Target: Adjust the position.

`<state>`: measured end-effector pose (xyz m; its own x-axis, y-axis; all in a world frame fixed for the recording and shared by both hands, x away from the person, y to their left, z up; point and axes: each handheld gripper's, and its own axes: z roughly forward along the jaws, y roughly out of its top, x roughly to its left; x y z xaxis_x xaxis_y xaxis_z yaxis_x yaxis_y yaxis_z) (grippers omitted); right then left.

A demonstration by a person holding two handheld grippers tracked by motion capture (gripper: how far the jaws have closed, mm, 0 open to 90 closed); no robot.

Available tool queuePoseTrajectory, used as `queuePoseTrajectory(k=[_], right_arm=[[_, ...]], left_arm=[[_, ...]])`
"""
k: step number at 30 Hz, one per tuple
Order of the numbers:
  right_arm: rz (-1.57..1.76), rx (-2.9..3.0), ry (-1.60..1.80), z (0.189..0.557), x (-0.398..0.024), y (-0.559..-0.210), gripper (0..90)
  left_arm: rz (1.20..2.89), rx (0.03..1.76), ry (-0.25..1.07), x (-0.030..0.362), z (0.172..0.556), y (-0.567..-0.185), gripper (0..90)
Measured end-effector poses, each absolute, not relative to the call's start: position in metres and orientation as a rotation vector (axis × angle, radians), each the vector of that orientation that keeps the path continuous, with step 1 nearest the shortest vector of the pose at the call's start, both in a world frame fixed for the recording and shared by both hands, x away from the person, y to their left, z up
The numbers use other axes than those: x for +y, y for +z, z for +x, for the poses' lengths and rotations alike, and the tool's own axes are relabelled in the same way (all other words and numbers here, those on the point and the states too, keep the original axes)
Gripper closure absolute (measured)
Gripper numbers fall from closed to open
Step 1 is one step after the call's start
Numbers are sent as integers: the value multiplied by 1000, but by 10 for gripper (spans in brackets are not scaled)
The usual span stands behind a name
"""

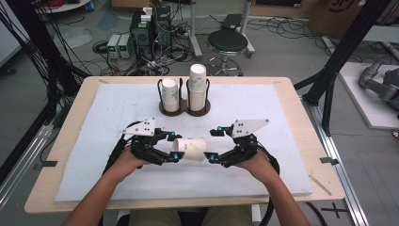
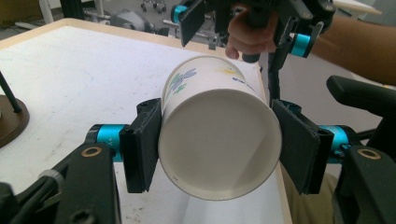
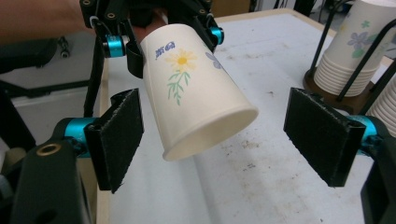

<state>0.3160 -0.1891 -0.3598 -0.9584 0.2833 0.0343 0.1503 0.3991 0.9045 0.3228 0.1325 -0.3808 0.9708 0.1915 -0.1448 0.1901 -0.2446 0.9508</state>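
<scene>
Here the paper cup lies sideways, clamped near one end between the pads of the left gripper, off the white mat. Its other end reaches between the right gripper's spread jaws, touching neither pad.

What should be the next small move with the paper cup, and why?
Probably close the right gripper on the paper cup. Its jaws stand wide open on either side of the cup's wide end without touching it, while the left gripper grips the cup across its narrow end above the table.
</scene>
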Motion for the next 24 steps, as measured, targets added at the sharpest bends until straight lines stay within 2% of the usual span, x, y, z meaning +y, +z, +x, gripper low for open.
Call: queuePoseTrajectory(k=[10, 24], right_arm=[[468, 2503, 1697, 314, -197, -388, 206], [416, 2551, 1771, 314, -190, -392, 206]], left_arm=[[1743, 254, 18, 137, 319, -385, 362], [1728, 196, -11, 134, 315, -384, 364]])
